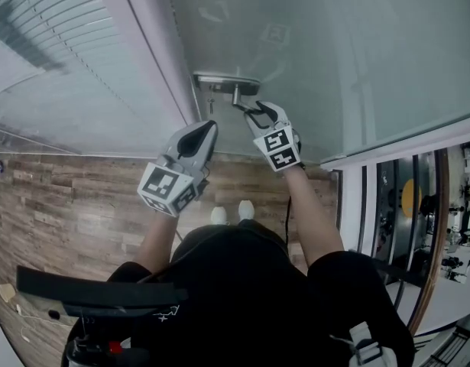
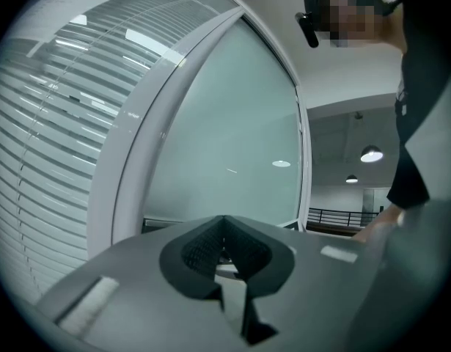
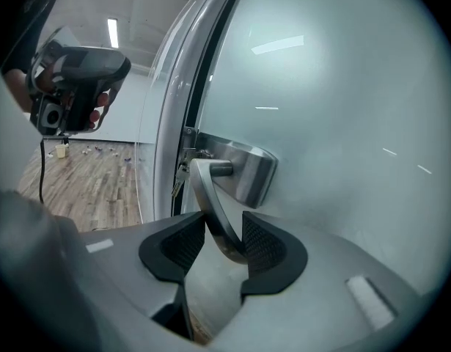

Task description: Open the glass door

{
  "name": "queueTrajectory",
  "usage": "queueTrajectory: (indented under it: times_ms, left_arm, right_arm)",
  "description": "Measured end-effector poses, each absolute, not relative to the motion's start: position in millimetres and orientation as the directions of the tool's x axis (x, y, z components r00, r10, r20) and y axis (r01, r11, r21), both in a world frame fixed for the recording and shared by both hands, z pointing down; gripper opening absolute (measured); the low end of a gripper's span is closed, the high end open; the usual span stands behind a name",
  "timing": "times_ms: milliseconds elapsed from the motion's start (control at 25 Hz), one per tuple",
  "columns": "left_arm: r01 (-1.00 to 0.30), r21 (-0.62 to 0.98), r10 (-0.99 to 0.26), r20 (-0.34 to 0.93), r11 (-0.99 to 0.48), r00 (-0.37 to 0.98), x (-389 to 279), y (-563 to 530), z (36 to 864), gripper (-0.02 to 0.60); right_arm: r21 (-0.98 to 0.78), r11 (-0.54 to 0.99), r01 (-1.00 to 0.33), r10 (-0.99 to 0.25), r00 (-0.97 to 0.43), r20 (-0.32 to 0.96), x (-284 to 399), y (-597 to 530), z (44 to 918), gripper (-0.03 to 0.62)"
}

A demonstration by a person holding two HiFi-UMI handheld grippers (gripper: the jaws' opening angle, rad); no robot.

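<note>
The frosted glass door (image 1: 334, 52) carries a metal lock plate (image 1: 225, 82) with a lever handle (image 1: 246, 102). My right gripper (image 1: 259, 113) reaches that lever. In the right gripper view the handle (image 3: 210, 204) runs slantwise down between the jaws of the right gripper (image 3: 224, 244). It rests against the right pad, and a gap shows on its left side. Keys (image 3: 180, 178) hang at the door's edge. My left gripper (image 1: 206, 128) hovers left of the handle, apart from it. In its own view the left gripper (image 2: 226, 251) is shut on nothing and faces the door glass (image 2: 225, 145).
A white door frame (image 1: 150, 52) separates the door from a window with blinds (image 1: 51, 52) on the left. Wooden floor (image 1: 66, 205) lies below, with the person's shoes (image 1: 233, 212) close to the door. White-framed glass panels (image 1: 357, 197) stand at the right.
</note>
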State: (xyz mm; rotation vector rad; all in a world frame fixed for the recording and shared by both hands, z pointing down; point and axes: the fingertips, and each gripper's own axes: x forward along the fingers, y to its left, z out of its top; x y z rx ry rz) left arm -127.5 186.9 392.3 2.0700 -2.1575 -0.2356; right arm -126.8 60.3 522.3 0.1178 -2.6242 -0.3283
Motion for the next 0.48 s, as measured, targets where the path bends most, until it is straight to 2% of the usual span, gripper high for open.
queueTrajectory:
  times_ms: [240,480]
  left_arm:
    - [-0.978,0.207,-1.0,-0.011,0.018,-0.021,-128.9,189.7,390.9,0.0]
    - [-0.977,0.215,-1.0,-0.01,0.005,-0.007,-134.4,195.1,394.0,0.0]
  right_arm:
    - [0.317,0.948,0.004,-0.158,-0.861,0.483,-131.3,50.0,517.5,0.156]
    - [0.464,0.885,0.023,-0.232,-0.845,0.483,-134.2,41.0,504.3,0.161]
